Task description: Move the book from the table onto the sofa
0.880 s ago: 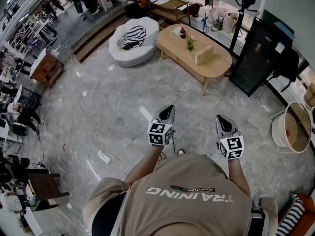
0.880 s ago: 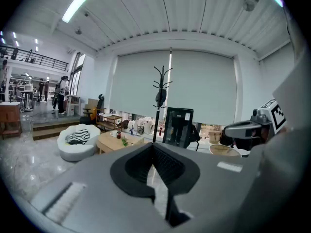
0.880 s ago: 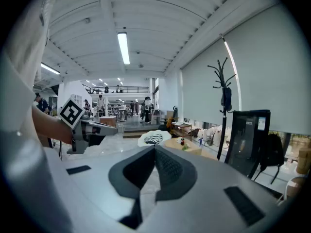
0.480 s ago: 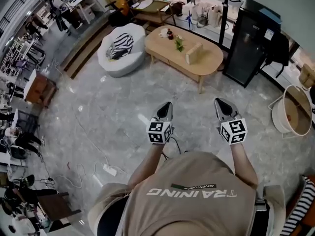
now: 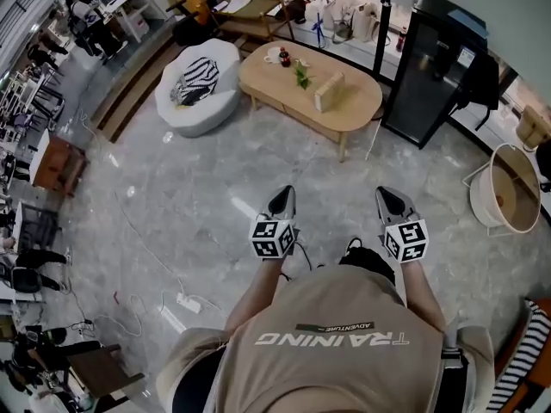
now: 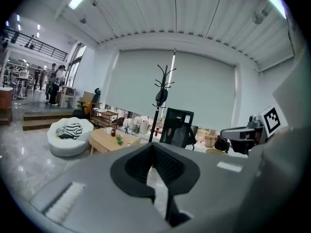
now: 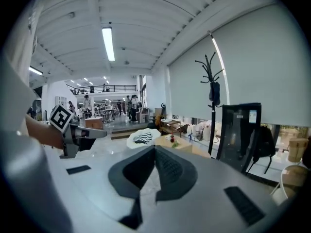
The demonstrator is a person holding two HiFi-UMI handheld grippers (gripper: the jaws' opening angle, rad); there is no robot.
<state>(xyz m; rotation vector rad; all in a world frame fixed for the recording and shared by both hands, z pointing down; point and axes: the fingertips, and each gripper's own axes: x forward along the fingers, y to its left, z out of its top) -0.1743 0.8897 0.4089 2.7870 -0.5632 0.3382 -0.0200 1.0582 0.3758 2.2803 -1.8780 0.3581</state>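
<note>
Facing the oval light-wood coffee table (image 5: pixel 357 106) from well back on the grey marble floor (image 5: pixel 172 196), with the reach for the book not yet begun.

The left gripper (image 5: pixel 282 195) and right gripper (image 5: pixel 389 198) are held out side by side, each with its jaws pressed together on nothing. The tan, slab-shaped book (image 5: pixel 328 91) stands on edge near the middle of the table, just beside a small green plant (image 5: pixel 301 74). The round white sofa (image 5: pixel 198 114), with a striped cushion (image 5: pixel 191 83) on it, sits just off the table's left end. This looks like the approach step. The next move calls for closing the gap to the table, parting one gripper's jaws and bringing them over the book's upright top edge without knocking the plant.
</note>
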